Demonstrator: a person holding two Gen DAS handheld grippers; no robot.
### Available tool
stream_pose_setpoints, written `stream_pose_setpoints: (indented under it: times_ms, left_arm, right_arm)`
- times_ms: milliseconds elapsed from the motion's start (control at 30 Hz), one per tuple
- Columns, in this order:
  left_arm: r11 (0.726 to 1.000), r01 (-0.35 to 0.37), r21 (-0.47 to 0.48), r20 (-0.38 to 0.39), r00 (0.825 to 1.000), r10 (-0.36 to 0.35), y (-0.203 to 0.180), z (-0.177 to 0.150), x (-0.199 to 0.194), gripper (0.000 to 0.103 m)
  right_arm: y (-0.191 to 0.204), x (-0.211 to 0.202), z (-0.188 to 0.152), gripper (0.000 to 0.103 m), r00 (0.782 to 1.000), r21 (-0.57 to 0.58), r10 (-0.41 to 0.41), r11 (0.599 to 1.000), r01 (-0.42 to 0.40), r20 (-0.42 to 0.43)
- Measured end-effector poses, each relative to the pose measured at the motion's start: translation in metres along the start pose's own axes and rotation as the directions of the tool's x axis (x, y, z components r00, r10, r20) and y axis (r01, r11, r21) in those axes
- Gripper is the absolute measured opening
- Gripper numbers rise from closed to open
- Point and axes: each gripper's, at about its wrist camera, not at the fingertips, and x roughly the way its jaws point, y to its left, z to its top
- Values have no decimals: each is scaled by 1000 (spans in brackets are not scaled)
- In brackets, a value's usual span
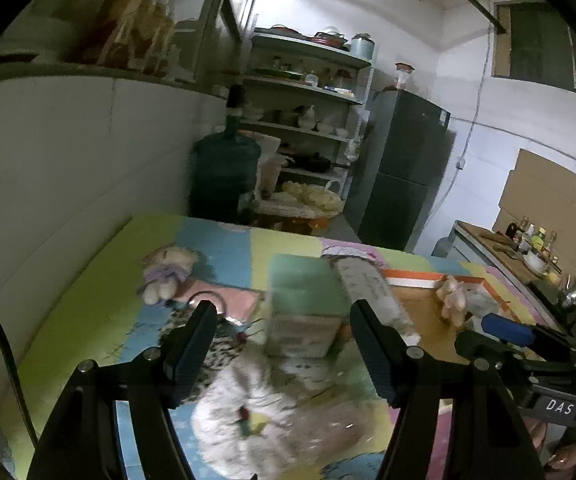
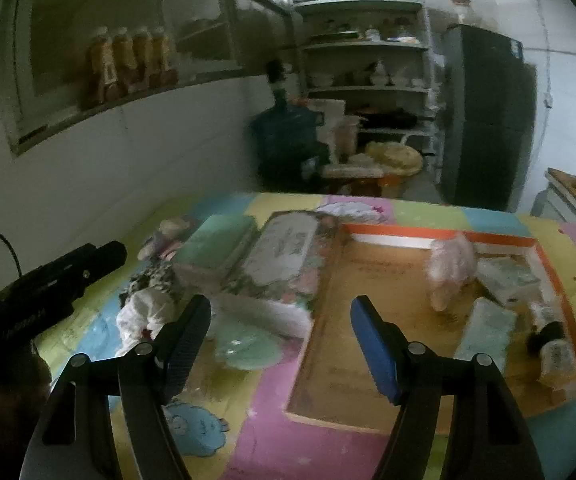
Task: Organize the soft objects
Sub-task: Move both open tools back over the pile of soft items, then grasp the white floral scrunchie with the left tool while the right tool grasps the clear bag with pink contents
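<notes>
The left gripper (image 1: pixel 283 344) has its fingers spread wide with nothing between them; under the gap lies a white, dotted soft garment (image 1: pixel 271 412), blurred, its long axis running from near the camera away toward the fingertips. A leopard-patterned soft piece (image 1: pixel 223 344) lies beside the left finger's tip. Beyond that fingertip, further out and to the left, a small plush doll in purple (image 1: pixel 165 276) lies with its pale feet pointing back toward the gripper. A green box (image 1: pixel 308 292) stands just ahead, between the two fingertips, and a long grey printed pack (image 1: pixel 372 292) runs away from the right fingertip.

The right gripper (image 2: pixel 281 340) is likewise wide apart and empty — its right finger carries a blue pad (image 2: pixel 372 344). Ahead of that finger sits a shallow cardboard tray with an orange rim (image 2: pixel 368 300), its long axis running away from the camera. Inside the tray, beyond and right of the blue pad, a pale pink plush toy (image 2: pixel 448 272) stands roughly upright; its facing is too blurred to tell. Folded pale cloths (image 2: pixel 488 328) lie right of it.

Everything rests on a patchwork mat (image 2: pixel 279 420) of pink, yellow, blue and green squares. Behind are a white wall, open shelves (image 2: pixel 368 48) of dishes, a dark fridge (image 2: pixel 488 120) and a large water bottle (image 1: pixel 223 168).
</notes>
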Motion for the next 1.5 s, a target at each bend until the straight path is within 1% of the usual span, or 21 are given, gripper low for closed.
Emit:
stream_pose_setpoints:
  times_ms: [67,200,300,400,533,600,700,833,1067,1167,1367,1400,1467,1500]
  left_arm:
    - [1000,-5,-5,-3,1000,5,8,-4,-2,69]
    - [999,-20,-26,-17,1000,19,28,-14,-5,69]
    - [999,-30,-45,-31,999,28,41,-23,-7,69]
    - [998,-40,-55,-35,999,39,53,-32,-11,68]
    - [997,-42,-64,-30,999,40,63,-42,-16,69]
    - [997,-41,-61,-33,999,39,67,-47,-18,68]
    - [998,-37,-53,-45,998,35,69,-53,-17,69]
    - [999,-17,-47,-71,997,14,70,-60,-14,69]
    - [999,1,-36,-94,996,-4,71,-66,-9,69]
    - [1000,9,-24,-107,994,-12,69,-68,-5,69]
    - [1000,17,-13,-134,991,-18,68,-72,2,69]
    - [1000,18,-13,-138,990,-20,68,-72,3,69]
    - [1000,21,-11,-146,989,-22,68,-72,5,69]
    - [1000,22,-9,-150,988,-23,67,-73,6,69]
  right_arm:
    - [6,3,-4,74,1000,-13,16,1000,-16,-5]
    - [26,9,-14,74,997,-61,78,995,-79,-20]
    - [45,15,-27,74,990,-115,131,984,-135,-44]
    - [59,19,-41,74,985,-127,161,978,-167,-58]
    - [63,26,-56,74,984,-59,168,984,-171,-57]
    - [63,29,-58,74,987,-41,152,987,-155,-57]
    - [65,40,-62,74,988,-25,128,991,-130,-83]
    - [65,51,-65,74,983,15,147,989,-146,-113]
    - [67,64,-61,74,980,18,140,990,-138,-140]
    - [69,70,-61,78,978,20,140,990,-138,-156]
    - [68,77,-60,78,974,33,150,989,-146,-167]
    - [67,78,-60,78,973,38,156,988,-152,-168]
    - [66,78,-61,60,971,46,171,985,-166,-169]
    - [66,78,-61,60,969,50,176,984,-170,-172]
